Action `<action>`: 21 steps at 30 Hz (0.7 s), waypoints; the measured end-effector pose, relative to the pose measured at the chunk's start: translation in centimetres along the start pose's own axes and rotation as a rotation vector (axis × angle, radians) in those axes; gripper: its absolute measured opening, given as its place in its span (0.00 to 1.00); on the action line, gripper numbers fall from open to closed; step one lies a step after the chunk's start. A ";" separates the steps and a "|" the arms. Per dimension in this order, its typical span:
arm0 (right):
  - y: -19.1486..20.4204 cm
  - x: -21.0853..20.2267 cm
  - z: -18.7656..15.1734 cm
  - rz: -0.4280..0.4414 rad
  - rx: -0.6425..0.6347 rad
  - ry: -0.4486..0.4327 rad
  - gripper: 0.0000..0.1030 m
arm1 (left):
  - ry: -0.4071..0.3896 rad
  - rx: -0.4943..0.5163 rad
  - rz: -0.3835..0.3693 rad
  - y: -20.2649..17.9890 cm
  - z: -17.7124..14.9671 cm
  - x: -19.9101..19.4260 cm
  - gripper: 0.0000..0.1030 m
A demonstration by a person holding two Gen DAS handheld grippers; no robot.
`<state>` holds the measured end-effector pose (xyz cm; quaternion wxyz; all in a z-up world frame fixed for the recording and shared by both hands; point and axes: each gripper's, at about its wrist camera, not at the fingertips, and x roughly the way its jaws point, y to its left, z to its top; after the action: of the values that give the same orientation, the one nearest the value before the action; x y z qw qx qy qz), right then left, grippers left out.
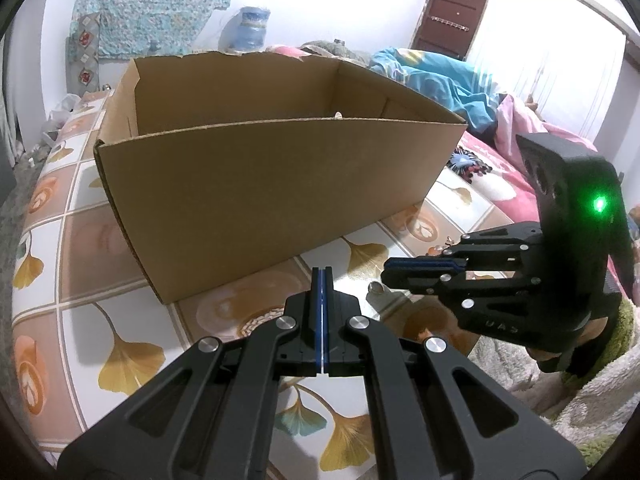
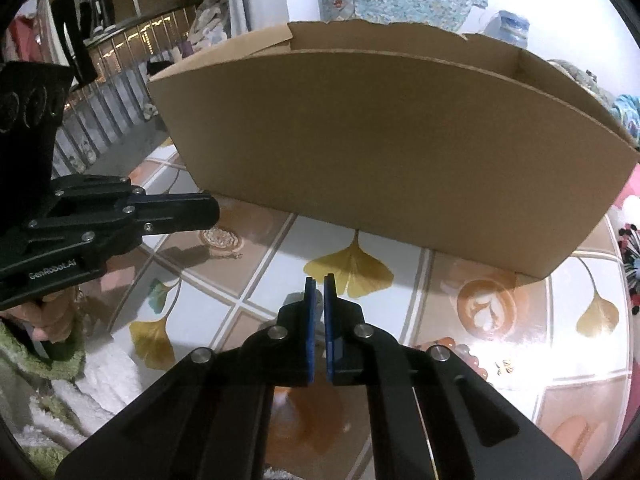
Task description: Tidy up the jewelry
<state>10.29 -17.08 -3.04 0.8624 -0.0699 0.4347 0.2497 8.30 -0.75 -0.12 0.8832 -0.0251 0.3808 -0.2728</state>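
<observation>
You have one open brown cardboard box [image 1: 256,184], two black two-finger grippers [image 1: 322,276] [image 2: 319,284], one round beaded bracelet [image 2: 221,237], one small silver ring [image 1: 376,288] and one blue water jug [image 1: 248,30].

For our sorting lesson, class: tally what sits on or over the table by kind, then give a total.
Box: 1
Claws: 2, the left claw and the right claw
Jewellery pieces: 3, the bracelet, the orange beads and what looks like a ring
Total: 6
</observation>
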 end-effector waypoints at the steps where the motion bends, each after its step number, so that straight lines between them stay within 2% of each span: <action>1: -0.1 -0.2 0.0 -0.003 0.005 -0.003 0.04 | -0.001 0.001 0.001 0.0 0.0 0.0 0.00; 7: -0.6 -0.3 -0.5 -0.040 0.004 0.016 0.04 | -0.006 0.001 0.003 -0.2 0.0 -0.2 0.00; 12: 0.5 0.6 -0.6 -0.031 -0.021 0.044 0.04 | -0.007 0.001 0.003 -0.2 0.0 -0.2 0.00; 21: 1.3 1.0 -0.4 0.052 -0.018 0.062 0.04 | -0.010 -0.007 0.001 0.0 0.0 -0.2 0.00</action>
<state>9.86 -15.73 -3.98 0.8411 -0.0739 0.4606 0.2738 8.15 -0.61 0.01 0.8851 -0.0291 0.3775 -0.2707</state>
